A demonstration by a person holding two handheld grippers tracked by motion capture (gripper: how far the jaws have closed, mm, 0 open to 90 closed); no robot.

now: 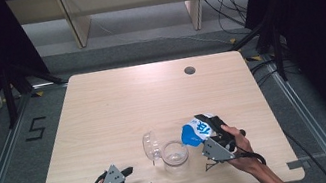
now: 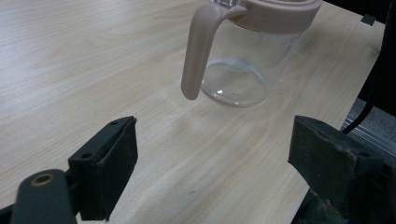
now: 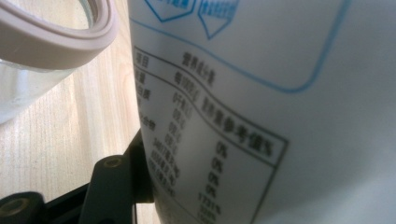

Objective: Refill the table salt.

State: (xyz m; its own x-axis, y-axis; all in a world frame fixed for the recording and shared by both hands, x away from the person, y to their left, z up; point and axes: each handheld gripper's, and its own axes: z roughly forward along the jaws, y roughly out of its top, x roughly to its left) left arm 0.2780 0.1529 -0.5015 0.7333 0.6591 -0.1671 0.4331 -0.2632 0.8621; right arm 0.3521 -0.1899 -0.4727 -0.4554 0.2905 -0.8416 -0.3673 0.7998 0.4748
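On the tabletop [image 1: 103,107], the clear jar [image 1: 175,154] is standing upright near the front edge with its hinged lid [image 1: 151,146] flipped open to its left, and you are holding the white-and-blue pouch [image 1: 195,132] tilted just right of it, its long axis slanting down-left toward the jar's mouth. Your right gripper [image 1: 212,131] is the nearer one, its jaws pinching the pouch, while your left gripper [image 1: 136,180] is waiting with jaws spread at the near left, the jar's handle [image 2: 196,51] lying ahead of them.

Pale wooden table [image 1: 117,104], round cable hole [image 1: 190,70], wooden shelf legs [image 1: 75,20]
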